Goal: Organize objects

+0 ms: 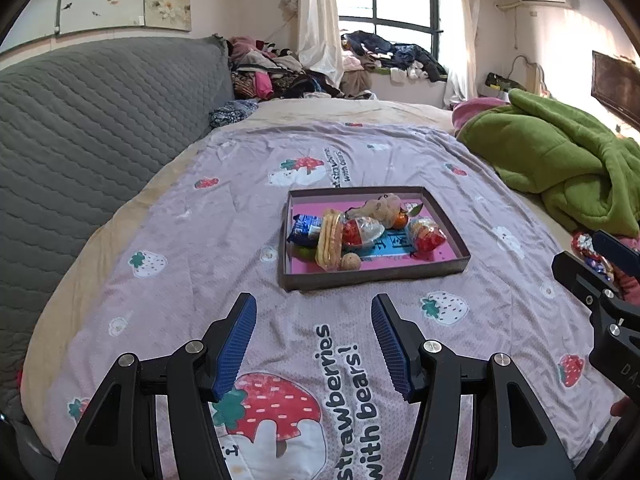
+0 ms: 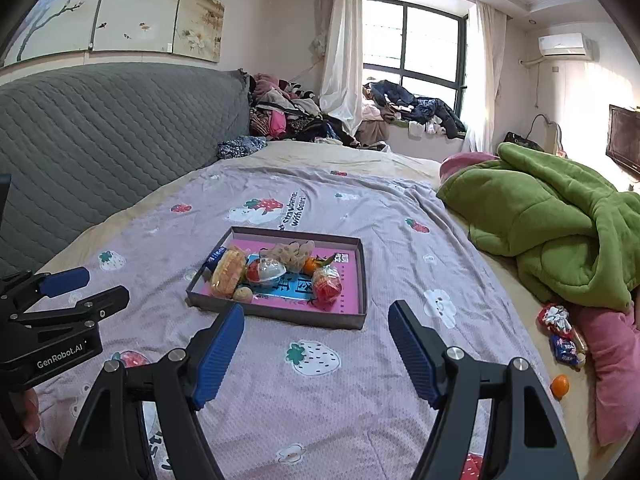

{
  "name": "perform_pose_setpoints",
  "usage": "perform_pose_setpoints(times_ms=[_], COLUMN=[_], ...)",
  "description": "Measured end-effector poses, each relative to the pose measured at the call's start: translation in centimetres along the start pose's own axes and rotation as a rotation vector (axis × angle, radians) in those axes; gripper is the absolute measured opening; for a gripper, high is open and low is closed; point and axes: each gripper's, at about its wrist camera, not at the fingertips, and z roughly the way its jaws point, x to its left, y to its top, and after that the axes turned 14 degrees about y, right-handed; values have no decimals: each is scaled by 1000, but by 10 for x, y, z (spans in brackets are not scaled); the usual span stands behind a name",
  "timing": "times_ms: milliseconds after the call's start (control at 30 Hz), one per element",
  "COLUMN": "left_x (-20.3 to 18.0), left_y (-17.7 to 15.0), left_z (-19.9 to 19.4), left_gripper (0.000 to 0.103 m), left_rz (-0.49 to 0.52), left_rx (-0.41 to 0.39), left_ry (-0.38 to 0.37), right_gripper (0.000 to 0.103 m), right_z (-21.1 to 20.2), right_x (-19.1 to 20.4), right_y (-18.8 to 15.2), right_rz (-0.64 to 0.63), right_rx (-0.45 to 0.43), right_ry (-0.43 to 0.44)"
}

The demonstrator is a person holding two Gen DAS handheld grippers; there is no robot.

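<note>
Left wrist view: left gripper (image 1: 314, 342) is hovering over the strawberry bedspread (image 1: 208, 240), jaws spread, nothing between the pads. Shallow box (image 1: 456, 236) is sitting at 12 o'clock from the fingertips, near but apart. It is already holding wrapped snacks, a blue packet (image 1: 306, 229), a small orange (image 1: 400, 221) and a walnut (image 1: 350, 261). Right gripper (image 1: 612, 276) is poking in at 3 o'clock.

Right wrist view: right gripper (image 2: 316, 354) is also hanging empty, jaws spread wide. Box (image 2: 320, 318) is lying just beyond its left finger, around 11 o'clock. Loose items are still sitting out at 3 o'clock beside the green blanket (image 2: 560, 232): red-and-white wrapped candy (image 2: 554, 317), blue wrapper (image 2: 564, 350), loose orange (image 2: 559, 385).

My read: between picks, box mostly filled. Next move is probably the right gripper swinging toward 3 o'clock, dropping over one stray and closing gently; the wrappers look crinkly and the orange will likely roll on soft bedding.
</note>
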Motion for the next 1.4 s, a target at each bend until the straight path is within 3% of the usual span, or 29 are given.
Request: perform_pose_setpoints(times_ms=[1400], left_x=[-15], left_y=[-49], left_z=[69], left_gripper=[62], left_rz=[12], left_rx=[52], left_ry=[-15], right_gripper=[74], right_z=[68], right_x=[-23], right_y=[-61], right_rz=[90], right_rx=[77], right_ry=[17])
